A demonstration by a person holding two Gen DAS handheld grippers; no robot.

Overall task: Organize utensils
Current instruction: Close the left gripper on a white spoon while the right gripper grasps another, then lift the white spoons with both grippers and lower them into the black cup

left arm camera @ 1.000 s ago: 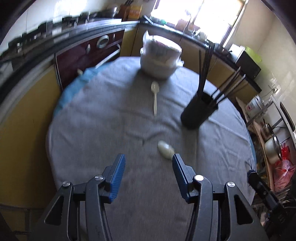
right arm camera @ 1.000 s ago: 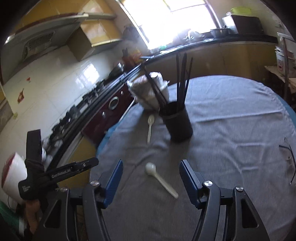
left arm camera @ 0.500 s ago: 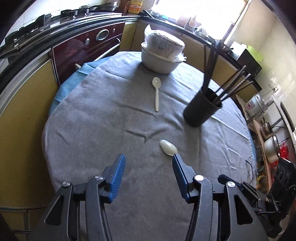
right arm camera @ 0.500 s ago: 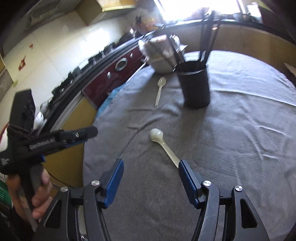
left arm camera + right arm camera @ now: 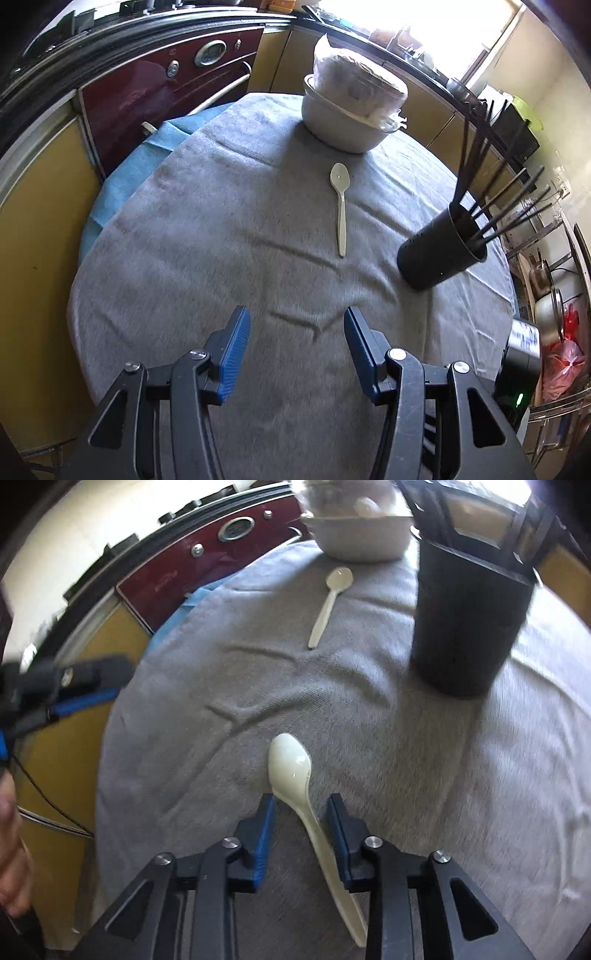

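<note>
Left wrist looks from high; right wrist low, sharing the table (image 5: 184,229)

Cream spoons (image 5: 295,775), black utensil holder (image 5: 441,254), grey tablecloth (image 5: 207,236), blue-padded gripper (image 5: 301,805).

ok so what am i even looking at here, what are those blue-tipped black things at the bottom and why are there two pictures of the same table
There is no robot here. A person holds a hand-held claw in each hand, and each claw carries a wide-angle camera looking forward along its two blue-padded fingers. So one picture comes from the left claw and the other from the right claw.

On the grey tablecloth lie two pale plastic spoons. The far spoon lies near a covered white bowl. A black holder with dark chopsticks stands to the right.

The left claw is open over bare cloth and holds nothing. The right claw is low over the near spoon, with its fingers on either side of the handle. It is not clamped yet.
</note>
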